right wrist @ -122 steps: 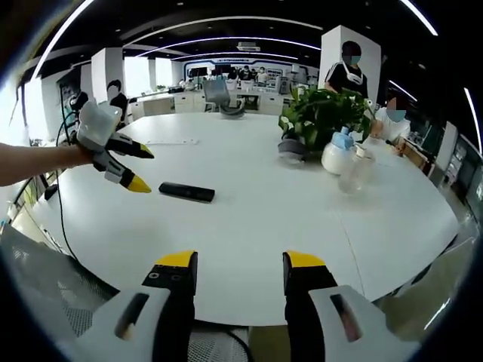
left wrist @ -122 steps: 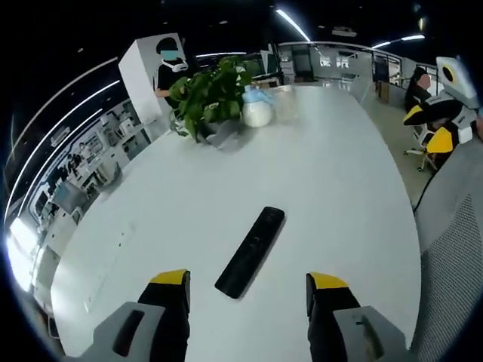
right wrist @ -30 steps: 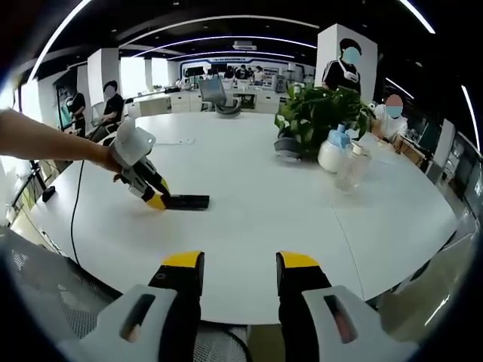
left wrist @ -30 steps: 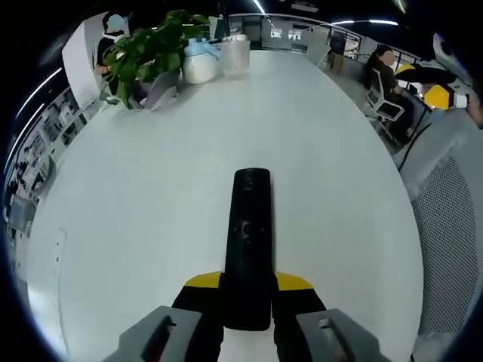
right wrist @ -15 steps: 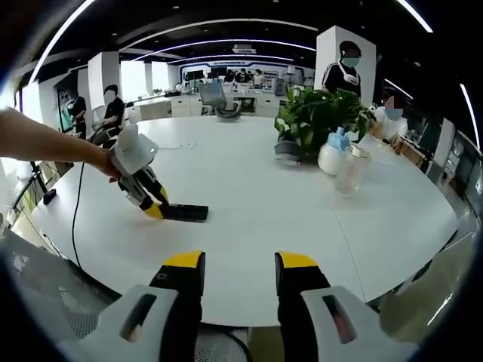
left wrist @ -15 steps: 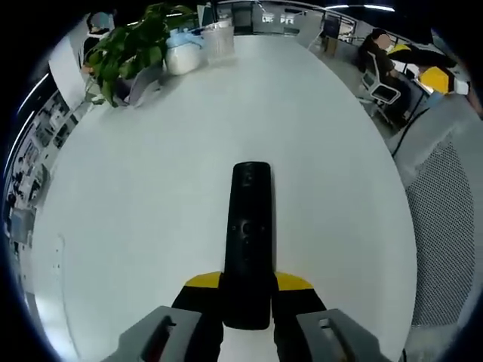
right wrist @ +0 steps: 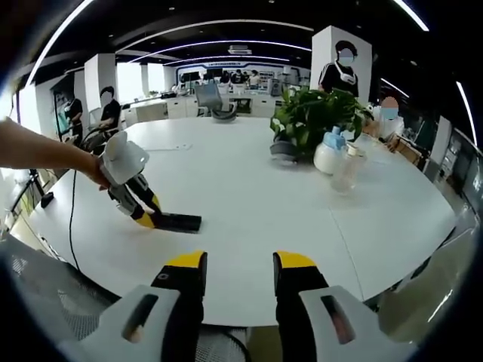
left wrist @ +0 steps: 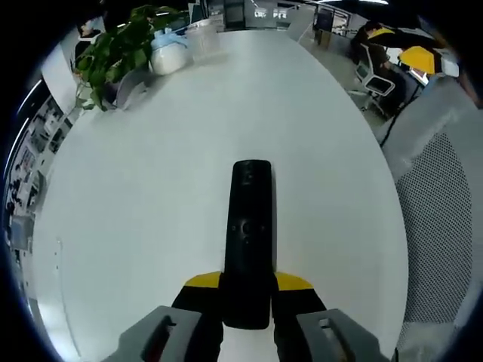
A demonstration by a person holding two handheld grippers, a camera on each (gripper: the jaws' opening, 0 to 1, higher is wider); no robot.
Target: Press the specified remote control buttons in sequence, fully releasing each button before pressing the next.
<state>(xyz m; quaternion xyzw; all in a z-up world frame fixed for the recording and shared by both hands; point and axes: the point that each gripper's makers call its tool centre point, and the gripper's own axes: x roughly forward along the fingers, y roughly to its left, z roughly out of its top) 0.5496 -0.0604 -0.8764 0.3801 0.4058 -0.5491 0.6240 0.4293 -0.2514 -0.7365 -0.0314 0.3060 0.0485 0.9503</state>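
Observation:
A slim black remote control point(left wrist: 247, 226) lies lengthwise on the white table point(left wrist: 151, 151), pointing away from me. My left gripper point(left wrist: 247, 283) is shut on the remote's near end, one yellow-tipped jaw on each side. In the right gripper view a person's hand holds the left gripper point(right wrist: 143, 215) angled down onto the end of the remote point(right wrist: 177, 222), at the left of the table point(right wrist: 264, 196). My right gripper point(right wrist: 240, 264) stands open over the table's near edge with nothing between its jaws, well apart from the remote.
At the far side of the table are a potted plant point(left wrist: 113, 53) point(right wrist: 313, 117), a white jug point(left wrist: 167, 56) point(right wrist: 330, 154) and a clear cup point(right wrist: 349, 172). A mesh chair back point(left wrist: 438, 226) is at the right. People sit and stand beyond the table.
Four seconds ago the left gripper was open and short of the remote; since one second ago it has stayed shut on it. The left gripper view has tipped further over the table.

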